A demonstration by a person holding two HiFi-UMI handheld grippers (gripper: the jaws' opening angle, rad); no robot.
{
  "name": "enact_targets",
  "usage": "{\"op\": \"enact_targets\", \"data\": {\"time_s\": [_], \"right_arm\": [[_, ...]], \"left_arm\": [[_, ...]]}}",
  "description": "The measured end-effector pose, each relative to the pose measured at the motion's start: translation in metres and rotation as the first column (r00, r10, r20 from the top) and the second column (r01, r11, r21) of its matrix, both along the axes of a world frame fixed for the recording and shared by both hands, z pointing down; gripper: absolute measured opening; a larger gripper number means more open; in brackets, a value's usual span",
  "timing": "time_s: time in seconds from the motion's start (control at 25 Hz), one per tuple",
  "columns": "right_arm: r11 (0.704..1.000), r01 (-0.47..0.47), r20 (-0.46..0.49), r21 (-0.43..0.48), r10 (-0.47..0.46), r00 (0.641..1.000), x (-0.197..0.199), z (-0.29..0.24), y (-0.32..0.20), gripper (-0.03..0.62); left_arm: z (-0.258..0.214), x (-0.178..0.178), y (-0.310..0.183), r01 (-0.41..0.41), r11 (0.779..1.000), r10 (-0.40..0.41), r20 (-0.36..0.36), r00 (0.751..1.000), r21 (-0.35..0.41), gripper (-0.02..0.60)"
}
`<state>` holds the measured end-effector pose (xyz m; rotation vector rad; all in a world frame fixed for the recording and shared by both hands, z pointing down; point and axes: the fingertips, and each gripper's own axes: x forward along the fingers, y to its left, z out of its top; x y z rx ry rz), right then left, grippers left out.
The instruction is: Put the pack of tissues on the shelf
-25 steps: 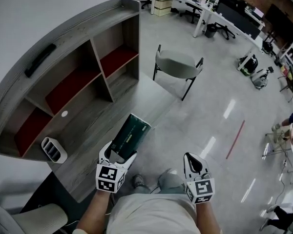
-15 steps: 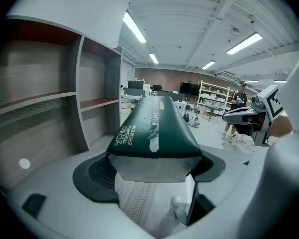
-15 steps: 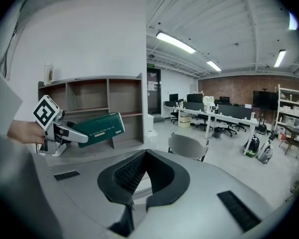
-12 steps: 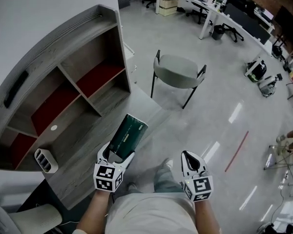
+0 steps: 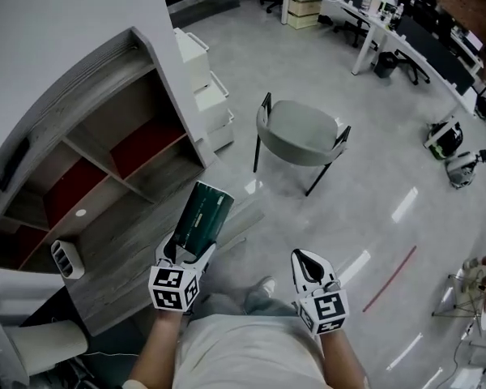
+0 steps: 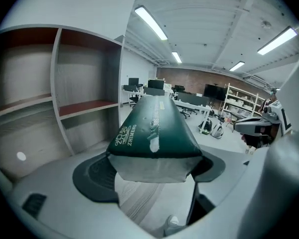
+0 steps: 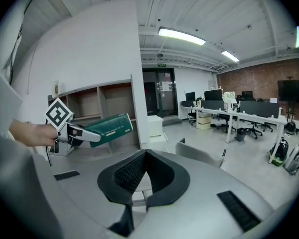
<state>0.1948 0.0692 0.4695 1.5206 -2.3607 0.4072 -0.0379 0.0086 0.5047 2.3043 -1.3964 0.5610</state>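
left gripper (image 5: pixel 185 252) clamps the near end of the green pack of tissues (image 5: pixel 201 215) — its long axis runs straight out from the jaws, far end pointing ahead, held above the shelf's (image 5: pixel 130 217) lower board. right gripper (image 5: pixel 306 259) — jaws together, empty.

I'm steering through an open-plan office. Far ahead of the right gripper (image 5: pixel 306 258) run rows of white desks (image 7: pixel 229 116) carrying dark monitors (image 7: pixel 212 94), under long strip lights (image 7: pixel 182 35), with a brick wall (image 7: pixel 269 73) behind them. Nearer to that gripper, a grey chair (image 5: pixel 301 124) stands on the glossy grey floor (image 5: pixel 373 177). Left of the left gripper (image 5: pixel 186 250) a wooden shelf unit (image 5: pixel 121 217) stands against a white wall, with a white drawer cabinet (image 5: pixel 202 79) past its far end. Far ahead of that gripper stand open storage racks (image 6: pixel 239 99).
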Motion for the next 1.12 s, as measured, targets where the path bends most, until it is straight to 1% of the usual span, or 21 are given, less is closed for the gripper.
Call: {"op": "enact_targets", "data": {"time_s": [0.16,0.36,0.56,0.68,0.8,0.92,1.12], "right_arm": [[0.999,0.040,0.028,-0.003,-0.039,0.999,0.012,-0.001,-0.020,0.027],[0.994,0.104,0.083,-0.037,-0.101,0.991,0.002,0.001,-0.043,0.028],[0.989,0.134,0.079,-0.064,-0.129,0.988,-0.011,0.003,-0.070,0.029],[0.990,0.128,0.061,-0.063,-0.124,0.990,-0.021,-0.001,-0.085,0.032],[0.993,0.102,0.040,-0.052,-0.100,0.994,-0.029,-0.003,-0.101,0.032],[0.995,0.080,0.017,-0.059,-0.079,0.997,-0.036,-0.001,-0.113,0.032],[0.998,0.028,-0.018,-0.064,-0.029,0.999,-0.049,0.001,-0.128,0.032]], "left_arm": [[0.001,0.007,-0.009,0.040,0.999,-0.040,0.010,0.999,-0.010,0.439],[0.010,0.002,-0.028,0.077,0.997,-0.077,0.026,0.997,-0.018,0.439],[0.022,-0.013,-0.055,0.100,0.994,-0.099,0.027,0.995,-0.040,0.439],[0.034,-0.027,-0.071,0.100,0.993,-0.098,0.036,0.995,-0.055,0.439],[0.048,-0.043,-0.089,0.108,0.991,-0.105,0.034,0.994,-0.073,0.439],[0.065,-0.058,-0.106,0.117,0.988,-0.115,0.030,0.993,-0.098,0.439],[0.103,-0.085,-0.134,0.125,0.981,-0.117,0.061,0.991,-0.145,0.439]]}}
